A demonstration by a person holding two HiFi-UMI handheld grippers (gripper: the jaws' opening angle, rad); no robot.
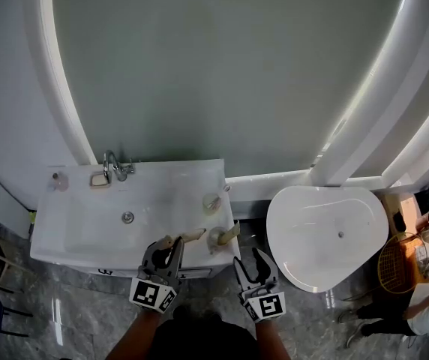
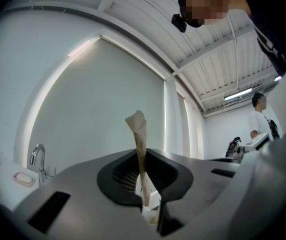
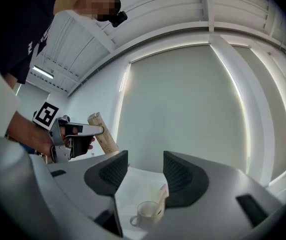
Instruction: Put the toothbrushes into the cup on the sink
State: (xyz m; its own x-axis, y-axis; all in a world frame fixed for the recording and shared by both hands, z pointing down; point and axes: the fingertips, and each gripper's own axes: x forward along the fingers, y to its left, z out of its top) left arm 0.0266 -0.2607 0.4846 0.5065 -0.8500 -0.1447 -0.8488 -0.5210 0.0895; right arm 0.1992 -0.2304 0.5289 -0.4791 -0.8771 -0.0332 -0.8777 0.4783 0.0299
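Toothbrush [image 2: 139,131] pinched between left gripper [image 2: 144,179] fingers [image 2: 114,180], end sticking up beyond them

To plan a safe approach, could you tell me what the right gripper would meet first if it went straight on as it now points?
Probably the grey wall panel behind the sink: the cup sits below the right gripper's open jaws, though depth is unclear.

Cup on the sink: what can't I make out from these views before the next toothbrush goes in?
Cup: absent from the left gripper view; that gripper's body blocks everything low.
Cup's inside: tiny in head view; in right gripper view its wall hides all but one leaning toothbrush.
Held toothbrush: wrapper hides the bristles; left gripper's jaws cover its lower end.
Round item behind the cup: too small to identify.
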